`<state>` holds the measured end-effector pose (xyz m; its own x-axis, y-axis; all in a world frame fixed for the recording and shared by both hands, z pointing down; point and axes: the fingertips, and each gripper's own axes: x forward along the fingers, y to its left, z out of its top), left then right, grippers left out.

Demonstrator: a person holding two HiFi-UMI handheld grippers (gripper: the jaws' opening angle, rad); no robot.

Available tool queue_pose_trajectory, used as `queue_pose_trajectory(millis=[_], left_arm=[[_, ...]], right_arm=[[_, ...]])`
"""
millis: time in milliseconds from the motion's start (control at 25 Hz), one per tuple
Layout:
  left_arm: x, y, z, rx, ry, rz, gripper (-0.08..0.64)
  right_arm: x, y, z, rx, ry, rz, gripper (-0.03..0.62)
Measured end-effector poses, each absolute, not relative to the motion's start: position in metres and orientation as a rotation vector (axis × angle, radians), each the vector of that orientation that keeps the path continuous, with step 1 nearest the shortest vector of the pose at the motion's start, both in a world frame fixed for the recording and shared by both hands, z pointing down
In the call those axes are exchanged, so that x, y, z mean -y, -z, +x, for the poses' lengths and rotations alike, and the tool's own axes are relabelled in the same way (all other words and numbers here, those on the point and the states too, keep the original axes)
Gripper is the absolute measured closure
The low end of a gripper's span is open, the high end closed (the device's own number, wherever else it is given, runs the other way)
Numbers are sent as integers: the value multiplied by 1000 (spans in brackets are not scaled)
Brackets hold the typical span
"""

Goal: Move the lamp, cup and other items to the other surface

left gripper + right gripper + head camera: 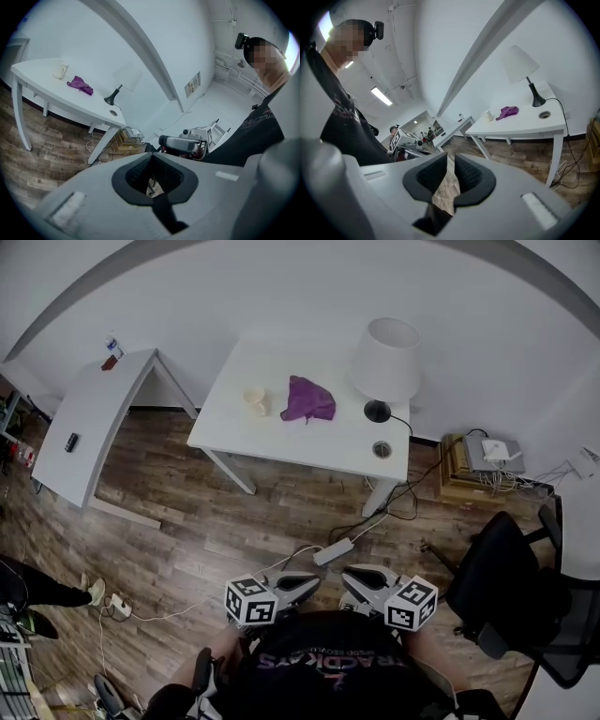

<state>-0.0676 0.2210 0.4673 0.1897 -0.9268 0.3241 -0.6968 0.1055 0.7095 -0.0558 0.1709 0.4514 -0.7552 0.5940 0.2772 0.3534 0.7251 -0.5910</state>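
While lamp point(386, 357), cup point(256, 400) and purple cloth point(307, 397) sit on the desk point(281, 442), I hold my left claw point(305, 583) pinched together and right claw point(361, 577) slightly apart, both empty

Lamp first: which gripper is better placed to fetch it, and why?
Probably the right gripper: the lamp stands at the table's right end, on its side, and its jaws are apart, empty.

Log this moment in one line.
left gripper: shut, empty | right gripper: open, empty | white-shaded black-based lamp, cream cup, purple cloth: on white rectangular table
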Motion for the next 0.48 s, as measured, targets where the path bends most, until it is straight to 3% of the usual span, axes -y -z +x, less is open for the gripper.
queue_pose_trajectory(millis=[480], left_arm=[[-192,-459,-17,1448,423,1734,560]], right_arm=[[-143,-467,-42,2396,-773,-785,534]])
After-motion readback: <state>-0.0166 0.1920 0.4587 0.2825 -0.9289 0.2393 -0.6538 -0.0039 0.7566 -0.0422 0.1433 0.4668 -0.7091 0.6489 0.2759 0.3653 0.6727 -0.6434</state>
